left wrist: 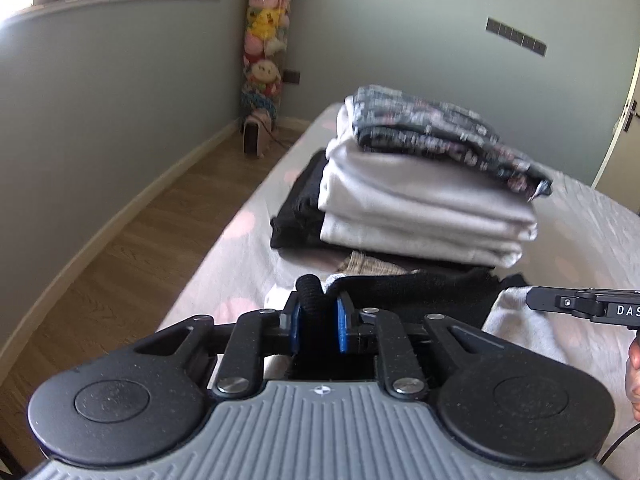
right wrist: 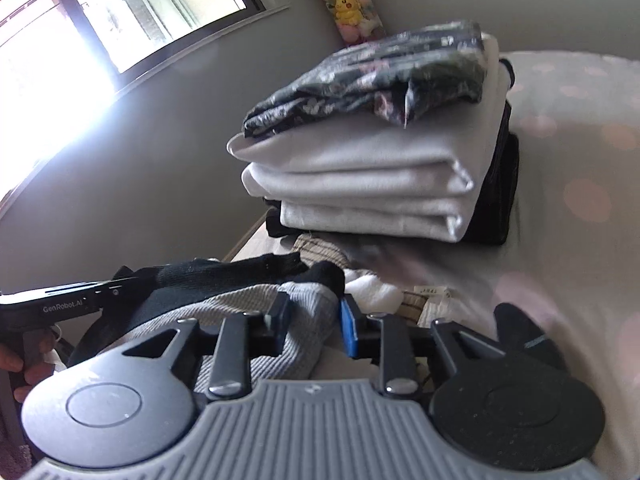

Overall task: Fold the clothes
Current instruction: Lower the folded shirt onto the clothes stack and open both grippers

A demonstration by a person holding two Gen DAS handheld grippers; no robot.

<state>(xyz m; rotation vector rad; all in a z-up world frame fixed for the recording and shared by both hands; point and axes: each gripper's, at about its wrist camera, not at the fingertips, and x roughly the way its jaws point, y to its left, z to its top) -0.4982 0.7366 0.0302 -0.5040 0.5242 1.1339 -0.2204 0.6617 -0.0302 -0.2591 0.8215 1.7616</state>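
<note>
Left wrist view: left gripper (left wrist: 318, 322) jaws pinch a black sock (left wrist: 311, 292); right gripper (right wrist: 311, 322) jaws clamp grey ribbed fabric (right wrist: 308, 312).

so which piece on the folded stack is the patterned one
The top one: the dark floral garment lying on the stack. Under it are plain white folded pieces, with plain black clothes at the bottom.

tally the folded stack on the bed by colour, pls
Patterned dark, top: 1
White/light grey folds: 3 visible layers; whether separate garments, cannot tell
Black, underneath: at least 1
Total: at least 5 layers. Loose pieces near the hand-held grippers not counted.
</note>
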